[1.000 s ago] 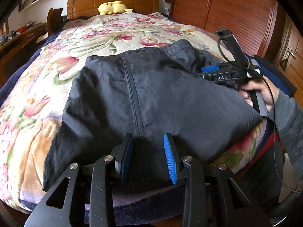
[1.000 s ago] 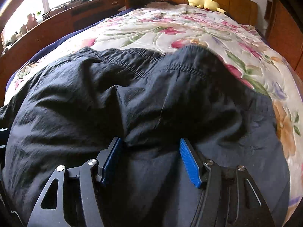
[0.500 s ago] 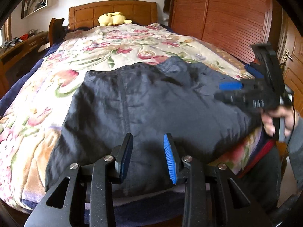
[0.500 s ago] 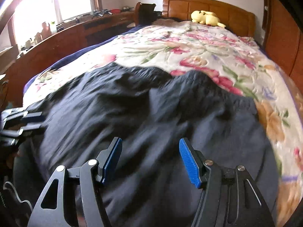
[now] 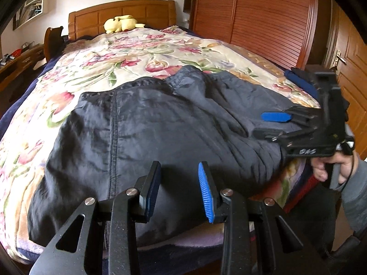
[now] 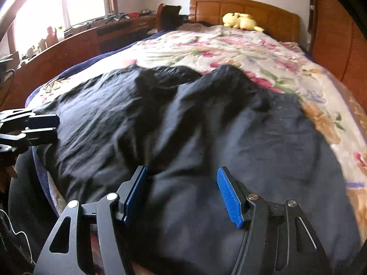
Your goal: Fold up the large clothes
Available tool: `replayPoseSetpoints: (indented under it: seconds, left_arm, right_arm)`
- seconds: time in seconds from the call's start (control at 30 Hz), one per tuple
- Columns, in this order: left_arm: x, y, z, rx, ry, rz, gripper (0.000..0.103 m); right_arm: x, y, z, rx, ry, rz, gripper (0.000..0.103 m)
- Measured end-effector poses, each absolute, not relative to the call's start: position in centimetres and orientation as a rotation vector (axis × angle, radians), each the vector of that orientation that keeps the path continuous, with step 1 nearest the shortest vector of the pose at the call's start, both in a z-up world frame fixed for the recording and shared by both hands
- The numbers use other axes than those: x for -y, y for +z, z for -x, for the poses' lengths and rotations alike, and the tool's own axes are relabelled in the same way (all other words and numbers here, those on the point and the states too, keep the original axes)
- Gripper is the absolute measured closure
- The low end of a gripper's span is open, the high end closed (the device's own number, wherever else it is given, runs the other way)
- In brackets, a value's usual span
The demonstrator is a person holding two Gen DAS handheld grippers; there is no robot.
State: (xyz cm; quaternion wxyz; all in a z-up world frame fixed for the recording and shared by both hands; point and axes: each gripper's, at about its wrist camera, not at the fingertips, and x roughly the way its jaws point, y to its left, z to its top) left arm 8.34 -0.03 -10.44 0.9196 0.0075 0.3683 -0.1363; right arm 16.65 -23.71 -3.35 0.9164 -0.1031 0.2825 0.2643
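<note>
nearest in the left wrist view, the left gripper (image 5: 179, 188) hangs over the near edge of the dark garment (image 5: 160, 137), its two blue-padded fingers a narrow gap apart with nothing pinched between them (only cloth lying below). in the right wrist view the right gripper (image 6: 183, 194) sits above the near right part of the same garment, its fingers spread fairly wide and likewise empty. from the left wrist view that right gripper shows at the right edge of the bed, its blue pads aimed left over the garment's right side, held by a hand (image 5: 332, 167) in a grey sleeve (image 5: 353, 188).

the dark garment is spread flat across the near end of the bed, on top of a floral blanket (image 5: 110, 64). a stitched seam runs from its near edge towards the far edge on the left part, and the far edge is bunched into a low ridge near the middle. the near hem reaches the bed's near edge.

beyond the garment the floral blanket runs bare to the far end, where a yellow plush toy (image 5: 121, 24) lies against the wooden headboard (image 5: 146, 11). a slatted wooden wardrobe (image 5: 263, 18) stands along the right, and a long wooden counter (image 6: 91, 36) under a bright window runs along the left.
</note>
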Motion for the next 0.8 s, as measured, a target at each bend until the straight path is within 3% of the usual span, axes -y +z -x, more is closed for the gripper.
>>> replayPoseSetpoints:
  seconds: [0.43,0.8]
  left_arm:
    - [0.7,-11.2,-8.7,-0.763,-0.278,-0.023,0.068]
    - [0.7,-12.0,-8.7,-0.774,-0.275,-0.018,0.068]
  right_arm:
    - [34.0,-0.9,-13.0,-0.592,0.308,0.175,0.038]
    - [35.3,-1.8,-14.0,-0.626,0.251,0.093,0.037]
